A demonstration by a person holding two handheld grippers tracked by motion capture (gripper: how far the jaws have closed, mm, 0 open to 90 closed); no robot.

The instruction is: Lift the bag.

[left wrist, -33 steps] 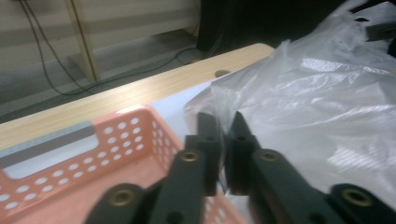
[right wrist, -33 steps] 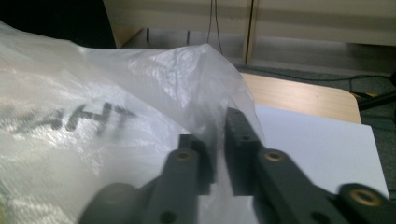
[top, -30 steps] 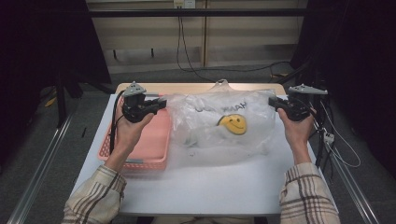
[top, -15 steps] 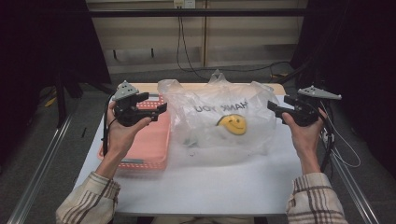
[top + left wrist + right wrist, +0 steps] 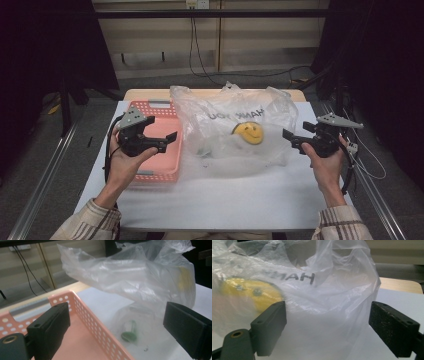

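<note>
A clear plastic bag with a yellow smiley face and black lettering stands slumped on the white table. In the left gripper view a small green object lies inside the bag. My left gripper hovers over the pink basket, left of the bag. Its jaws have just been opening and stand open with nothing between them. My right gripper is at the bag's right side. Its jaws have also just been opening and stand open, with the bag's wall just ahead, unpressed.
The perforated pink basket lies left of the bag with its rim next to it. Cables hang off the table's right edge. A wooden strip runs along the table's far edge. Dark frames stand on both sides.
Both grippers opened and let go of the bag's upper corners. The hands drew back toward the person and outward. The bag, stretched wide before, slumped into a narrower heap.
</note>
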